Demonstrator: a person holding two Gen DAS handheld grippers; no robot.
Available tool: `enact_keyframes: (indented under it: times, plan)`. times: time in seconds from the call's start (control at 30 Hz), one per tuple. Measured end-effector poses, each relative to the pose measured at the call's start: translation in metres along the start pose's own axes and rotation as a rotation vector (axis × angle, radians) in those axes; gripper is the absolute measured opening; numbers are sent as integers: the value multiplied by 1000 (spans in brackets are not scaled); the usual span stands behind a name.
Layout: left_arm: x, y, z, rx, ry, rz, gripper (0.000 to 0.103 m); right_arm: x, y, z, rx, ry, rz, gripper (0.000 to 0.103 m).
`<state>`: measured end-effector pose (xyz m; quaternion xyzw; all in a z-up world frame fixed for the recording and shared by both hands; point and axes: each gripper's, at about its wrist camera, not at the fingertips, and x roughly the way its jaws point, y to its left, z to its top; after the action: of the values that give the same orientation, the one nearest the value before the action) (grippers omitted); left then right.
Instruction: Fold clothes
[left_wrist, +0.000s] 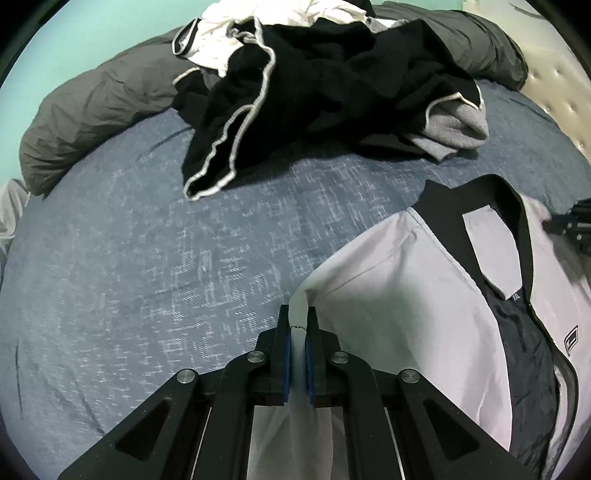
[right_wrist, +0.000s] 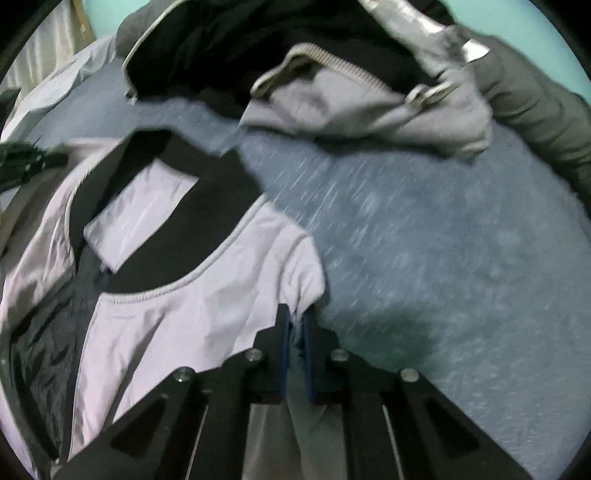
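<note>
A pale lilac jacket (left_wrist: 406, 280) with a black collar and dark lining lies open on the blue bedsheet (left_wrist: 147, 277). My left gripper (left_wrist: 298, 317) is shut on the jacket's left shoulder corner, with pale fabric pinched between its blue pads. In the right wrist view the same jacket (right_wrist: 177, 306) fills the left half. My right gripper (right_wrist: 295, 321) is shut on its other shoulder corner, a fold of cloth caught between the pads. The right view is blurred by motion.
A heap of unfolded clothes (left_wrist: 314, 85), black with pale piping, white and grey, lies at the far side of the bed (right_wrist: 443, 258). A dark grey duvet (left_wrist: 81, 118) rings the back edge. A padded headboard (left_wrist: 554, 85) shows at right.
</note>
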<state>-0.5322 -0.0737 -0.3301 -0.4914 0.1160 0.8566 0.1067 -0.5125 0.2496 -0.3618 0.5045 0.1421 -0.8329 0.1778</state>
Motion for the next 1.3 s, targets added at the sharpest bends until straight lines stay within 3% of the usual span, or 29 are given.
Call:
enact_keyframes:
  times: [0.23, 0.4, 0.57, 0.8, 0.87, 0.93, 1.0, 1.17, 1.23, 1.3]
  plan:
    - [-13, 20, 17, -73, -51, -2, 6, -29, -20, 33, 23, -88, -127, 5]
    - [-11, 26, 41, -103, -67, 6, 6, -31, -28, 66, 6, -105, -196, 5]
    - [13, 27, 53, -147, -49, 23, 7, -5, -32, 78, 37, -90, -245, 5]
    - [56, 12, 38, -160, 18, 24, 11, 35, -33, 64, 70, -90, -258, 11]
    - [46, 16, 37, -192, -4, 6, 18, 23, -37, 62, 80, -132, -276, 27]
    - [30, 24, 36, -236, -40, -15, 55, 6, -42, 61, 95, -182, -292, 36]
    - [13, 32, 36, -281, -77, -36, 65, -17, -45, 57, 128, -225, -256, 38]
    - [-45, 29, 21, -234, -113, -21, 65, -76, -36, 35, 167, -283, -183, 38]
    - [-73, 24, 3, -222, -130, -57, 65, -94, -27, 15, 217, -287, -106, 40]
    - [-98, 16, -20, -217, -135, -97, 65, -112, -17, -8, 271, -290, -21, 47]
